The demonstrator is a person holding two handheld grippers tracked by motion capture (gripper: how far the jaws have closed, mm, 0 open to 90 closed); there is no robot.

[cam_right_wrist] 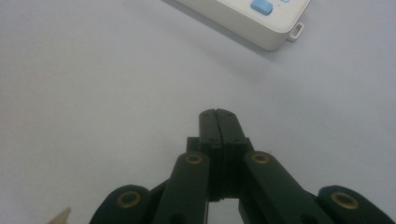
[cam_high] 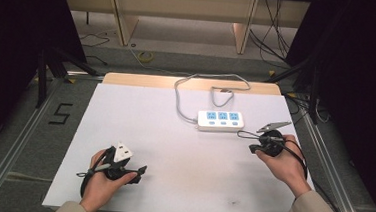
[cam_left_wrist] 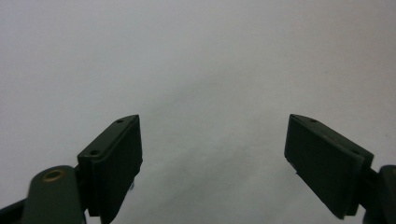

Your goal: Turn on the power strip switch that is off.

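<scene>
Overhead, the white power strip point(cam_high: 221, 121) sits right of centre, grey cord looping away, near the right gripper point(cam_high: 253, 148). Its jaws are pressed together; the left gripper point(cam_left_wrist: 212, 163) gapes over bare table.

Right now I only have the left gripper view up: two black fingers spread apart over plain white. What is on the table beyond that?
Observer: A white power strip with blue sockets lies near the table's far right part, its grey cord looping toward the far edge.
Operator: Is the right gripper near it?
Observer: Yes, the right gripper sits just beside the strip's end, close to the table's right edge, not touching it.
Operator: Are its fingers open like mine?
Observer: No, its fingers are pressed together with nothing between them.
Operator: And where is the left gripper?
Observer: The left gripper is at the near left of the table, far from the strip.
</scene>
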